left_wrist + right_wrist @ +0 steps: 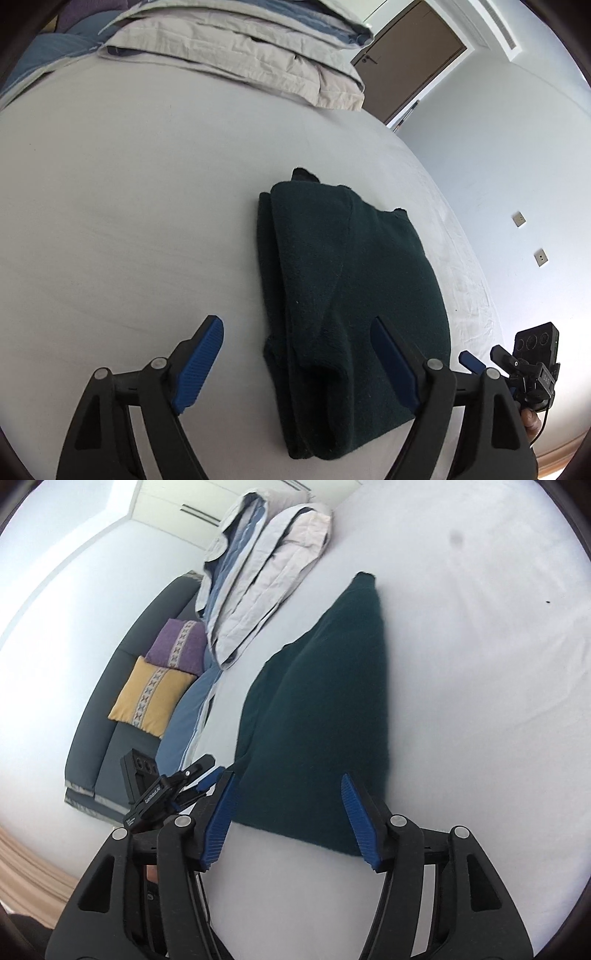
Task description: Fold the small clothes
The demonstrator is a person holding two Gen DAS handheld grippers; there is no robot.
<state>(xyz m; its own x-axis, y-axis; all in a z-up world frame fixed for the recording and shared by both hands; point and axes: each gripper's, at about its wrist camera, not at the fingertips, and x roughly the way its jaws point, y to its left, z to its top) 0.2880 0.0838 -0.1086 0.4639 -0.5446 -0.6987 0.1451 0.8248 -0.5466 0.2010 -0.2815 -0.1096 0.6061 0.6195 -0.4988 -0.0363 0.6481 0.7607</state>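
Through my left wrist camera, my left gripper (295, 354) stood wide open over the near end of the folded dark green garment (343, 295) on the white bed (129, 221), with a brown door (410, 62) beyond (unseen from the other side). My right wrist camera showed my right gripper (288, 819) equally wide, empty, at the garment's (325, 709) edge, plus a yellow cushion (151, 696) and purple cushion (179, 646) on a sofa (107, 716).

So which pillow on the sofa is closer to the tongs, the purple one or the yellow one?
The yellow pillow. It lies lower on the dark sofa, on the tongs' side, while the purple pillow sits beyond it, farther away, next to the folded bedding.
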